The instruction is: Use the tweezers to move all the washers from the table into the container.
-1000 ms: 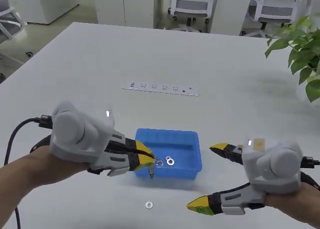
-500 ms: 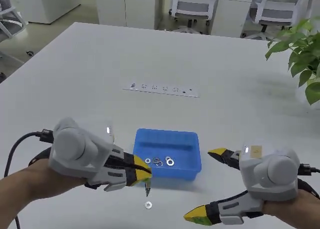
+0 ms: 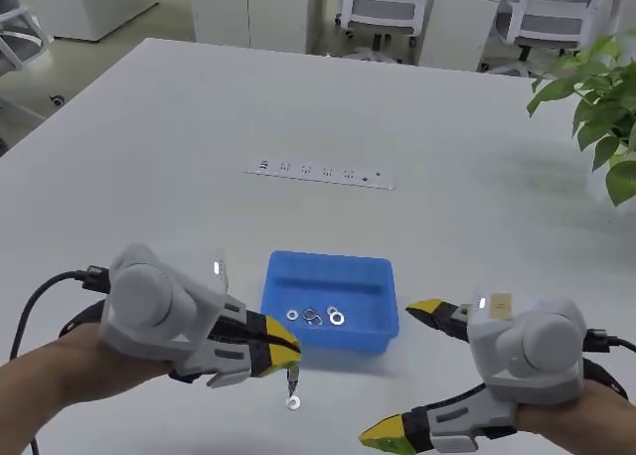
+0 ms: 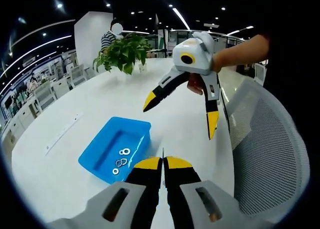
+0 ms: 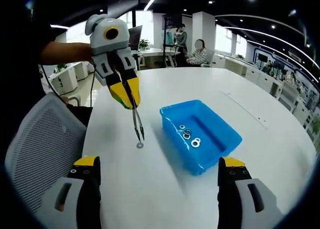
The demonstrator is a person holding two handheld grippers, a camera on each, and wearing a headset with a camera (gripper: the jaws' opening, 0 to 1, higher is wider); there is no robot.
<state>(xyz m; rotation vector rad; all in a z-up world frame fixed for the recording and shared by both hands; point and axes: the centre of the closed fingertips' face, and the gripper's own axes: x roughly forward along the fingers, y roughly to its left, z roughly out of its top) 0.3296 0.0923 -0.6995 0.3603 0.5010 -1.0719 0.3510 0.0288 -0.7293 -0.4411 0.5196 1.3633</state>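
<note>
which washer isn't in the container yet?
The lone washer on the table beside the tweezers' tip, on the near side of the blue container; the other washers lie inside it.

Open table on the near side of the tweezers; just beyond their tips, container wall; to their right, wide-spread right gripper; far beyond, power strip.

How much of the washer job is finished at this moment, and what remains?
Done: several washers lie in the blue container. In hand: the left gripper, shut on the tweezers, holds their tips just over the one washer on the table; the right gripper is open. Left: pick that washer and drop it in.
</note>
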